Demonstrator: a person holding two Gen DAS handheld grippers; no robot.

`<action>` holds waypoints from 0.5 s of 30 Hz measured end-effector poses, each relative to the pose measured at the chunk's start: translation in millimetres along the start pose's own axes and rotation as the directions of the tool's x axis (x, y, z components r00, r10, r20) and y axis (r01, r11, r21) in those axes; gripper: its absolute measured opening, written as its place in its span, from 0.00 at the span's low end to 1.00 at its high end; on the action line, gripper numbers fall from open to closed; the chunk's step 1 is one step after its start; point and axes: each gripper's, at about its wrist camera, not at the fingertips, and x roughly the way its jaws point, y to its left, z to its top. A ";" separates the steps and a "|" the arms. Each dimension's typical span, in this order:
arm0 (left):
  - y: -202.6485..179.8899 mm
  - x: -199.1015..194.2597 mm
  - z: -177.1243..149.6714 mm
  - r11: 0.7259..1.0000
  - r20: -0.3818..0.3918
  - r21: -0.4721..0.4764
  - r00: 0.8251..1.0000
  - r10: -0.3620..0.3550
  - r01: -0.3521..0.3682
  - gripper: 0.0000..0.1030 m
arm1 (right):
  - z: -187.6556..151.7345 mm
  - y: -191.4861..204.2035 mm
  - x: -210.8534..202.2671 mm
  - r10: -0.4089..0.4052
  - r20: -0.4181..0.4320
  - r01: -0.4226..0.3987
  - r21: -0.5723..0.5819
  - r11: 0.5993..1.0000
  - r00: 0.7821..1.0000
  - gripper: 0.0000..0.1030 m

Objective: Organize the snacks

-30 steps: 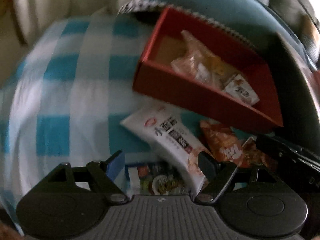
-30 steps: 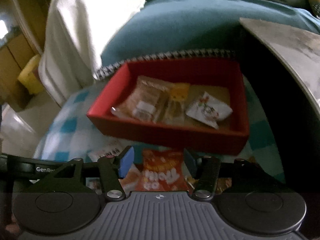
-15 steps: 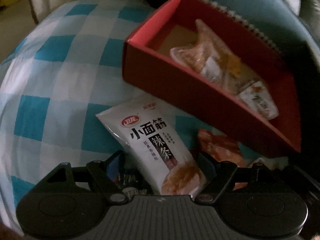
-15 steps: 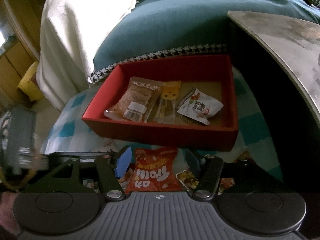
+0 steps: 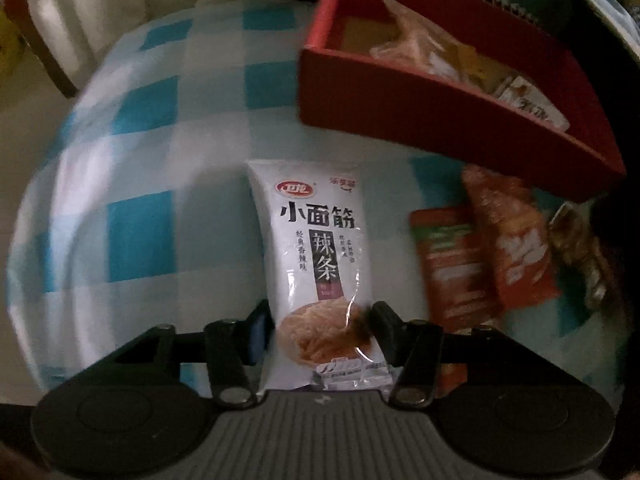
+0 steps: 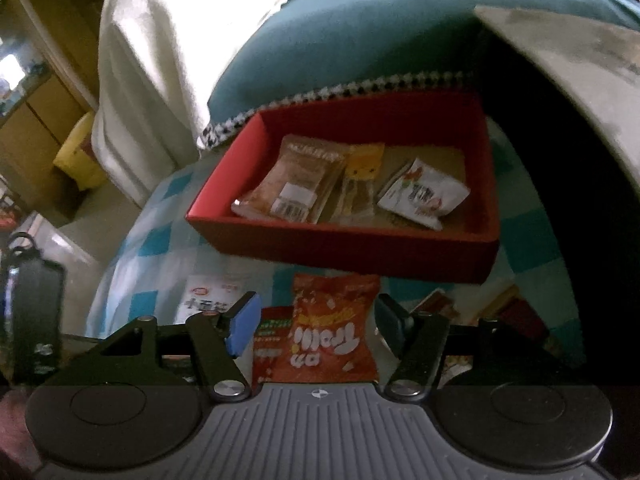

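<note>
Your left claw [image 5: 318,320] has the white snack pouch [image 5: 316,256] between its fingers, jaws set at both side edges of the pouch's lower end; looks like pinching it, contact on the right finger reads clearer than the left. The pouch lies flat on the checked cloth [image 5: 132,184], pointing toward the near-left corner of the red box [image 5: 420,96]. Your right claw [image 6: 316,320] is spread, holding nothing, hovering over the orange snack bag [image 6: 332,328], which lies just off the red box's near wall [image 6: 340,248], overlapping a red-green packet [image 6: 272,332]. The box already holds three packets.

Handling guess: pouch is light, soft, glossy film, so slippery and it will crumple; contents likely squashy. Grip across the sealed bottom or the sides low down, not the puffed middle. Squeeze gently, lift clear of the box wall, drop it in the free left end. Orange bag same deal: thin crinkly film, take it by an edge seam
</note>
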 end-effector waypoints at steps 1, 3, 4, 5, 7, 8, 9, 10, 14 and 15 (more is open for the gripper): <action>2.2 -1.8 -0.3 1.000 0.016 0.017 1.000 0.007 -0.008 0.46 | -0.6 0.7 4.6 0.000 -0.013 0.000 0.005 1.000 1.000 0.68; 2.3 -1.8 -0.5 0.999 0.047 0.039 0.999 0.023 -0.025 0.48 | -3.0 3.5 16.0 -0.009 -0.046 0.009 0.010 1.000 0.999 0.68; 0.8 -0.4 0.7 0.998 0.059 0.053 0.998 0.030 -0.033 0.54 | -4.1 5.1 22.5 -0.018 -0.062 0.019 0.008 1.000 0.998 0.68; -1.4 2.5 2.2 0.998 0.062 0.062 0.998 0.028 -0.032 0.58 | -4.5 7.1 29.5 -0.030 -0.077 0.031 0.003 1.000 0.997 0.69; -4.7 7.8 4.3 0.998 0.052 0.066 0.999 0.008 -0.012 0.61 | -5.7 9.9 44.6 -0.057 -0.114 0.057 -0.005 0.998 0.992 0.69; -5.3 10.7 4.8 0.998 0.044 0.066 0.999 -0.007 0.004 0.63 | -6.7 10.5 50.5 -0.067 -0.129 0.066 -0.009 0.998 0.989 0.69; -6.5 11.7 4.3 0.998 0.042 0.067 0.999 -0.020 0.018 0.67 | -7.2 11.1 58.1 -0.084 -0.142 0.083 -0.011 0.996 0.986 0.70; -7.2 11.4 3.8 0.997 0.050 0.072 0.998 -0.035 0.031 0.71 | -7.5 11.0 63.0 -0.098 -0.150 0.097 -0.010 0.995 0.984 0.72; 2.9 10.4 9.5 0.996 0.060 0.050 0.996 -0.072 0.069 0.71 | -8.5 11.6 88.7 -0.127 -0.198 0.127 -0.011 0.992 0.972 0.83; 9.5 10.0 12.9 0.997 0.062 0.025 0.995 -0.076 0.074 0.71 | -9.4 13.5 90.6 -0.120 -0.189 0.120 -0.016 0.993 0.975 0.87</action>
